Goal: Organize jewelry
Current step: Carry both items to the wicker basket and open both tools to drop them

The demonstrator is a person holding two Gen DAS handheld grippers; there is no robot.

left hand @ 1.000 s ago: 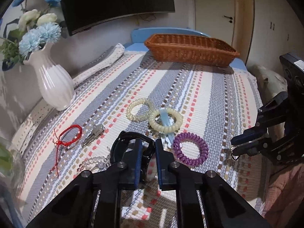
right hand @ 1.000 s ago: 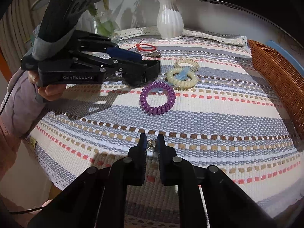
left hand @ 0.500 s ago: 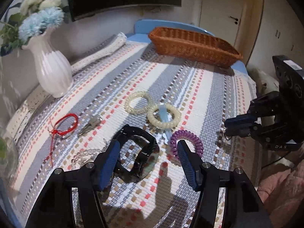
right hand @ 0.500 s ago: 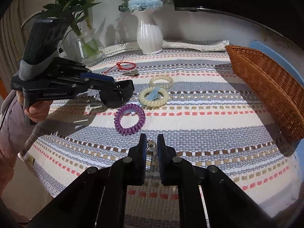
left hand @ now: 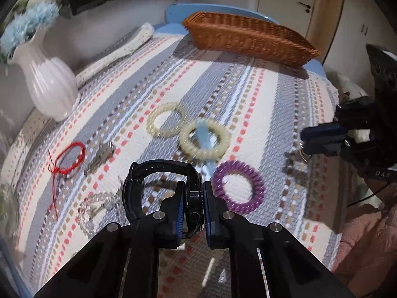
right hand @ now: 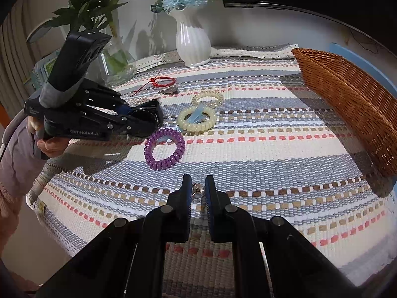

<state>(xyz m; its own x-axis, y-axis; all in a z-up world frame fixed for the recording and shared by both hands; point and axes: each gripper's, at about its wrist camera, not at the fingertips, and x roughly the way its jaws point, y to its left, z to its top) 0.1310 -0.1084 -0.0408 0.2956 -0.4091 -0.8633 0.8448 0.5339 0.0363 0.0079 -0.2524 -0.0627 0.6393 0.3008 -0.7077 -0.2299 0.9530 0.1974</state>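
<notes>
We see the left gripper (left hand: 193, 196), its jaws just closed, pinching the black watch (left hand: 158, 173) by its round case on the striped woven cloth (right hand: 260, 154). The right gripper (right hand: 197, 190) pinches a small metal earring (right hand: 197, 190). A ribbed purple coil (right hand: 164, 152) lies between them; the wicker basket (right hand: 347, 104) stands at far right.

Layout of items on the table, right wrist view.
Basket (right hand: 352, 104) at right edge; vase (right hand: 192, 41) upper centre; three coil bands mid-frame, watch (right hand: 146, 118) left of them; cord bracelet (right hand: 165, 82) above.
</notes>
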